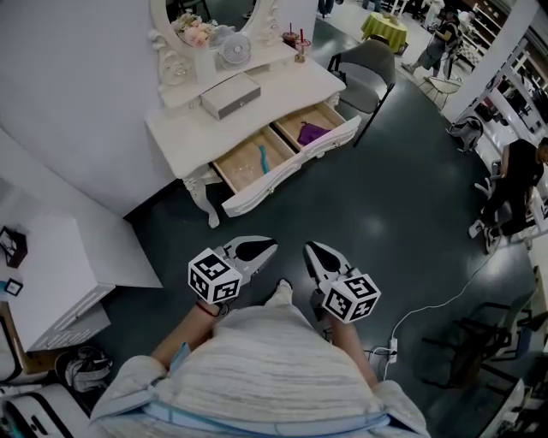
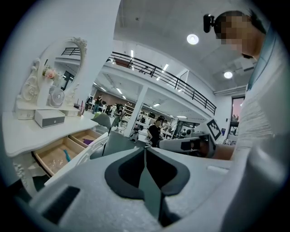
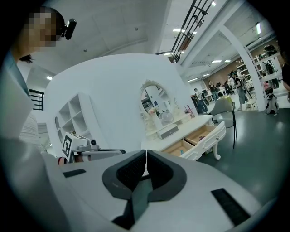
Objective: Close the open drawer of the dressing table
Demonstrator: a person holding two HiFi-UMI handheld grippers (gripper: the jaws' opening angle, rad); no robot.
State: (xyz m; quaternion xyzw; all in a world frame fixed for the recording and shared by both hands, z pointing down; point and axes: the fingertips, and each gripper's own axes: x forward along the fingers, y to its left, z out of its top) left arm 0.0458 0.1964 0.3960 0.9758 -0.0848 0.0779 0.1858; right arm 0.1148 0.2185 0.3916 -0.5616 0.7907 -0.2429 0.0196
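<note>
The white dressing table (image 1: pixel 184 128) stands against the wall ahead of me, its wide drawer (image 1: pixel 291 162) pulled out. The wooden inside holds a teal item (image 1: pixel 263 157) in the left compartment and a purple item (image 1: pixel 312 133) in the right. My left gripper (image 1: pixel 271 245) and right gripper (image 1: pixel 310 248) hover side by side over the dark floor, well short of the drawer front. Both are shut with nothing between the jaws. The drawer (image 2: pixel 68 152) shows at the lower left of the left gripper view, and the drawer (image 3: pixel 199 136) lies right of centre in the right gripper view.
A grey box (image 1: pixel 230 95) and an oval mirror (image 1: pixel 218 17) sit on the tabletop. A grey chair (image 1: pixel 370 73) stands right of the table. A white cabinet (image 1: pixel 51 274) is at my left. A cable and power strip (image 1: pixel 390 349) lie on the floor at right.
</note>
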